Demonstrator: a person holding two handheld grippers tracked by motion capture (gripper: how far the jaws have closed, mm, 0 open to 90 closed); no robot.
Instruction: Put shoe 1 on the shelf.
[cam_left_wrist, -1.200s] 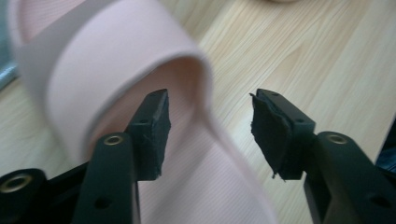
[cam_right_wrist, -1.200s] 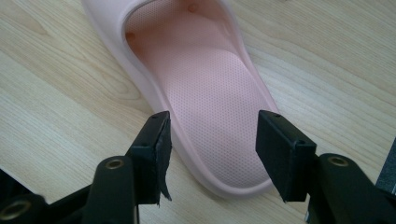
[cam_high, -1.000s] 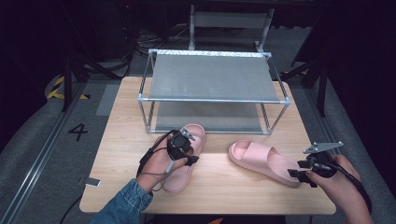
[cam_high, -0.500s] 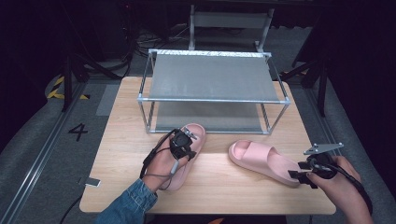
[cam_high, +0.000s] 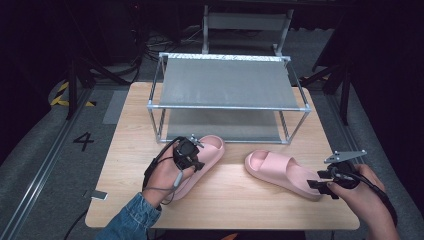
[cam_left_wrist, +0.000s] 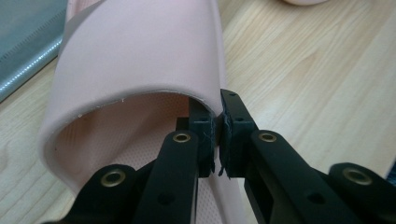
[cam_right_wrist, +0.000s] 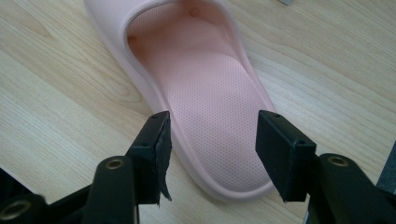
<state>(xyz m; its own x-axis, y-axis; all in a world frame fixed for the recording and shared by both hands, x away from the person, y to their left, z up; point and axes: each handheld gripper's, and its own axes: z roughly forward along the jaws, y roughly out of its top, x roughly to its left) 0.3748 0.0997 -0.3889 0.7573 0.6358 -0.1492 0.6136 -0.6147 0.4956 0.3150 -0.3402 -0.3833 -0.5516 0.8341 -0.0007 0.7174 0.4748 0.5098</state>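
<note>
My left gripper (cam_left_wrist: 217, 140) has just closed, pinching the smooth pink foam strap of the left slipper (cam_left_wrist: 140, 60). My right gripper (cam_right_wrist: 212, 154) stands spread around the dimpled heel of the right slipper (cam_right_wrist: 205, 93), not gripping.

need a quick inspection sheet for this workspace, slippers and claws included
surface: light wooden table, bare wood around the slippers
job's things: left pink slipper near the rack, its strap edge pinched by a claw; right pink slipper flat on the table
clutter: nothing seen on the table
grippers: left claw has just been closing and is clamped on the left slipper's strap edge; right claw open, its jaws either side of the right slipper's heel, not pressing
cables: black cable loops from the left claw past the wrist
surroundings: two-tier metal rack at the table's back; floor marking 4 left of the table
</note>
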